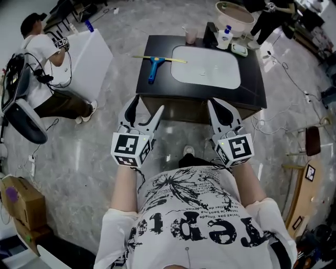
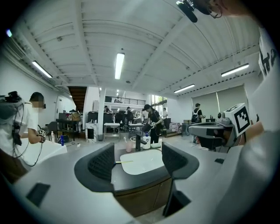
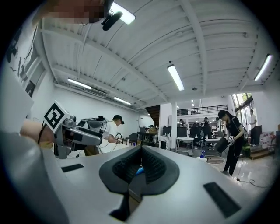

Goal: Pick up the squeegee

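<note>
The squeegee [image 1: 155, 64], with a blue handle and a thin yellow blade, lies on the left part of the black counter [image 1: 152, 89], beside the white sink basin [image 1: 206, 65]. Both grippers hang in front of the counter, short of its near edge and apart from the squeegee. My left gripper [image 1: 148, 103] is open with nothing between its jaws. In the left gripper view [image 2: 138, 164] the yellow blade [image 2: 124, 162] and the basin [image 2: 142, 161] show in the gap. My right gripper [image 1: 216, 103] is shut and empty. In the right gripper view [image 3: 141, 151] only a sliver of blue shows behind the pads.
At the counter's back stand a pink cup [image 1: 191, 35], a black faucet [image 1: 211, 34] and a soap bottle [image 1: 226, 38]. A round tub [image 1: 234, 16] sits behind. A person [image 1: 42, 58] sits at a white table [image 1: 86, 58] on the left. A cardboard box [image 1: 21, 202] and cables lie on the floor.
</note>
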Demonstrator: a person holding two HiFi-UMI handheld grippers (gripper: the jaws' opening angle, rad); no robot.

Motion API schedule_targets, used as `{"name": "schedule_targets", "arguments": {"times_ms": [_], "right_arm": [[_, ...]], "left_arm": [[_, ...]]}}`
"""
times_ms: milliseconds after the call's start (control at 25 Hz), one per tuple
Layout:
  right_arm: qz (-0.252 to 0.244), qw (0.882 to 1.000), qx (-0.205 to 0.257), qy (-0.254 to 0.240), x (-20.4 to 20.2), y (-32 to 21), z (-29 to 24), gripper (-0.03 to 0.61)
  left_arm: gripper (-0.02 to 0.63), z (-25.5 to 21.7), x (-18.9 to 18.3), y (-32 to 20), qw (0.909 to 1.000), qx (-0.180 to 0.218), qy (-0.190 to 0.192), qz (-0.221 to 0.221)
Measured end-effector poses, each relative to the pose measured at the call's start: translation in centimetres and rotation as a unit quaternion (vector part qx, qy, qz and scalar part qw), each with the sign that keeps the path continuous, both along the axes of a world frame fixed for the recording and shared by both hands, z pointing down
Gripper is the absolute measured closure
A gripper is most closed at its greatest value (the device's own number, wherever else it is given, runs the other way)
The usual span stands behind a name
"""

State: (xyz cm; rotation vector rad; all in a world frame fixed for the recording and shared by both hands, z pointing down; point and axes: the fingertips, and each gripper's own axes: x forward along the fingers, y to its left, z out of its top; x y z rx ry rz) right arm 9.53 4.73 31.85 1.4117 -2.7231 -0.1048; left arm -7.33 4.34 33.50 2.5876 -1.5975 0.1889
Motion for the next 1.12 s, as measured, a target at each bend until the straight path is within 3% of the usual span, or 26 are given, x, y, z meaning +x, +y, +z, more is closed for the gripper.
{"name": "schedule_targets", "arguments": {"times_ms": [320, 720, 960, 1120], "right_arm": [[-0.053, 0.998, -0.003, 0.018, 3.7, -13.7, 1.1, 0.565], [-0.063, 0.996, -0.062, 0.023, 1.9, -25.0, 6.2, 0.565], [-0.039, 0.994, -0.097, 0.037, -1.1, -33.8, 10.2, 0.565], [-0.031, 0.991, -0.124, 0.043, -3.5, -38.9, 13.6, 0.565]], "left_arm": [[0.285, 2.5, 3.7, -13.1, 0.998, -0.031, -0.011, -0.053], [0.284, 10.1, 2.6, -24.6, 0.9894, -0.129, -0.029, -0.06], [0.285, 16.8, -0.7, -33.6, 0.9762, -0.207, -0.04, -0.05], [0.285, 22.4, -2.2, -38.4, 0.9598, -0.273, -0.053, -0.037]]}}
